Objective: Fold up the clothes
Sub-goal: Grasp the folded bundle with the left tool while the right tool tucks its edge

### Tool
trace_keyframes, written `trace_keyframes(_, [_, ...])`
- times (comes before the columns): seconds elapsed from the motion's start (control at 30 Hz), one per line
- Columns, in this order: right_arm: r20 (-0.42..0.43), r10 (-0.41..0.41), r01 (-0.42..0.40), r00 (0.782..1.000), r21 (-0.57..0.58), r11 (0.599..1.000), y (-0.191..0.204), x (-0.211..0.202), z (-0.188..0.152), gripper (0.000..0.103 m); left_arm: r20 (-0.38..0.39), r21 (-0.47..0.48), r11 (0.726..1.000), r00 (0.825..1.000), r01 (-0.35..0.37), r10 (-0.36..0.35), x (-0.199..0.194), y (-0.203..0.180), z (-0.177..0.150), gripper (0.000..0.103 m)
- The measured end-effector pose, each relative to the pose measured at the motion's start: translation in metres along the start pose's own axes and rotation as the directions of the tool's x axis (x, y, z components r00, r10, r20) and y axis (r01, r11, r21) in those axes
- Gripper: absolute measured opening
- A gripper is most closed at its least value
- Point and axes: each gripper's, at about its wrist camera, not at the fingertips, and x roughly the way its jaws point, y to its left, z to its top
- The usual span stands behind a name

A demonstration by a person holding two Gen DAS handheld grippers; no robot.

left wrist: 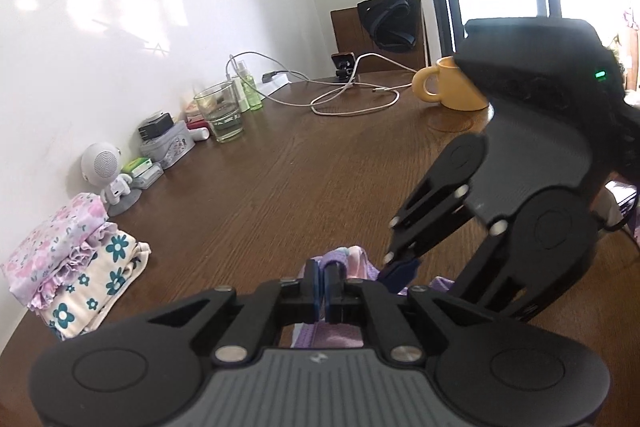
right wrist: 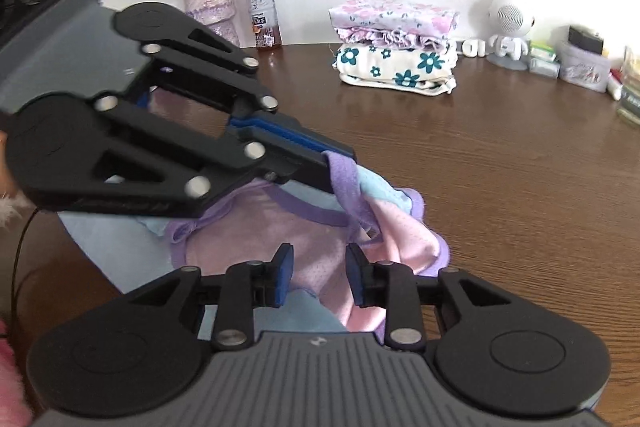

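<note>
garment (right wrist: pixel 304 239): pink/purple/blue, bunched on table (right wrist: pixel 520 179) at near edge, directly under both grippers
left gripper (right wrist: pixel 320 157): clamped on purple hem, one edge lifted off table
right gripper (right wrist: pixel 318 273): jaws apart, nothing held, poised just above pink panel
nearer hand: right, cloth lies straight ahead between its pads
long axis: cannot be told, cloth too crumpled
next move (judged): free edge to be pinched by right, opposite the left's hold
stack (right wrist: pixel 394 45): folded, far side, well apart
</note>
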Motion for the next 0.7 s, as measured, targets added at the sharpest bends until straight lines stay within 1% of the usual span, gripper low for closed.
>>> trace_keyframes(0.13, [0.006,-0.048,0.048,0.999,0.025,0.999,-0.006,0.016,0.005,0.029,0.003,0.017,1.0,1.0,0.006,-0.006,-0.003,-0.005,0.0,0.002])
trace_keyframes(0.2, [0.015,-0.041,0.04,0.999,0.04,0.998,-0.008,0.016,0.004,0.03,0.001,0.02,1.0,1.0,0.004,-0.004,-0.003,-0.006,-0.001,0.002])
trace_keyframes(0.33, [0.027,-0.015,0.014,1.0,0.042,0.999,-0.006,-0.003,-0.004,0.032,-0.003,0.004,1.0,1.0,0.003,-0.003,0.0,-0.005,-0.004,0.002])
trace_keyframes(0.43, [0.042,-0.023,0.02,0.999,0.06,0.998,-0.005,-0.024,-0.013,0.032,-0.005,0.006,1.0,1.0,0.012,-0.012,0.002,-0.006,-0.006,0.002])
trace_keyframes(0.57, [0.075,-0.085,0.076,0.994,0.117,0.99,-0.01,-0.048,-0.024,0.032,-0.023,0.034,0.999,0.999,0.027,-0.026,0.008,-0.016,-0.01,0.002])
trace_keyframes(0.7, [0.12,-0.159,0.135,0.98,0.183,0.974,-0.021,-0.059,-0.027,0.032,-0.06,0.057,0.997,0.997,0.057,-0.054,0.017,-0.028,-0.017,0.002])
